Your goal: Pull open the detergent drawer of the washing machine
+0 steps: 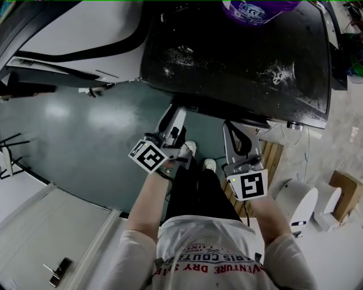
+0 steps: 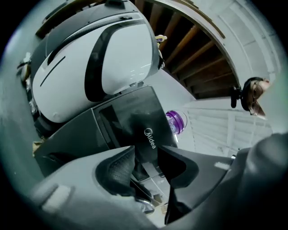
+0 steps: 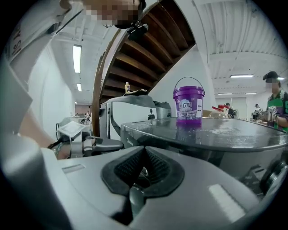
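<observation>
Facing dark washing machine (image 2: 130, 114) (white logo), left fingers (image 2: 114, 173) parted, right fingers (image 3: 157, 168) clenched empty.

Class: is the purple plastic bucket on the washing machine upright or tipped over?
Upright. The purple plastic bucket stands on its base on top of the dark grey washing machine, lid uppermost and handle arched above.

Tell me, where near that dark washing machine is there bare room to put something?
The dark grey washing machine's top is mostly bare in front of the purple plastic tub at its far edge, only smudged white. The teal floor to its left, beside the white rounded machine, is open. Its front is crowded: left tongs, right tongs, the person's shoes.
</observation>
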Tool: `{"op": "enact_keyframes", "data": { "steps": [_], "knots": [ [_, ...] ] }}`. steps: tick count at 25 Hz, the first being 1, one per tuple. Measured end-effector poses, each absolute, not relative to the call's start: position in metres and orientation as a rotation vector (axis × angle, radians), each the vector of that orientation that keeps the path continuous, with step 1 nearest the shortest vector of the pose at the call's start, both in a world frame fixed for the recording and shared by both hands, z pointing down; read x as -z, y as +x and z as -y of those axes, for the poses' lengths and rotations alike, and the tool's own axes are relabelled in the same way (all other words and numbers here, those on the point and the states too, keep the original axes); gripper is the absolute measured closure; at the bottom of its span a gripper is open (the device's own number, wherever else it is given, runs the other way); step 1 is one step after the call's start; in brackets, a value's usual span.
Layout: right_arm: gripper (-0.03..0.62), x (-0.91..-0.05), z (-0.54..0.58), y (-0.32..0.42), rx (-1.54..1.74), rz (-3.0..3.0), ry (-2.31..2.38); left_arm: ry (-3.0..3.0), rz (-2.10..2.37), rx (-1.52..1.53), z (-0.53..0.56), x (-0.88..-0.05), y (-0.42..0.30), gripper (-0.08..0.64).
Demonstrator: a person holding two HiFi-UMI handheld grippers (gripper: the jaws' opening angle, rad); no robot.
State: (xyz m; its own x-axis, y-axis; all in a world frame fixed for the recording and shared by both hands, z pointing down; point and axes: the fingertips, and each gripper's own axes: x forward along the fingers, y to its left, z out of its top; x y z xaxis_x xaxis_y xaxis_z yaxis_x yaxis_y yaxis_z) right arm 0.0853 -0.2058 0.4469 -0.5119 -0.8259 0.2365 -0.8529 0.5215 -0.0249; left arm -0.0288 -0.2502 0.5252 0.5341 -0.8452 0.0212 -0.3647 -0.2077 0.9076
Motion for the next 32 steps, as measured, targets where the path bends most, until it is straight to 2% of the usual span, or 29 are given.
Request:
{"op": "enact_keyframes", "data": {
  "steps": [19,32],
  "knots": [
    [0.592,-0.491,0.213,0.086,-0.238,2.512,1.408,1.755,0.566,1.068,0.283,-0.528,-0.015,0.368],
    [0.592,-0.511,0.200,0.080,-0.263,2.500,1.406,1.709,0.522,1.160,0.282,-0.528,-0.015,0.414]
  ]
}}
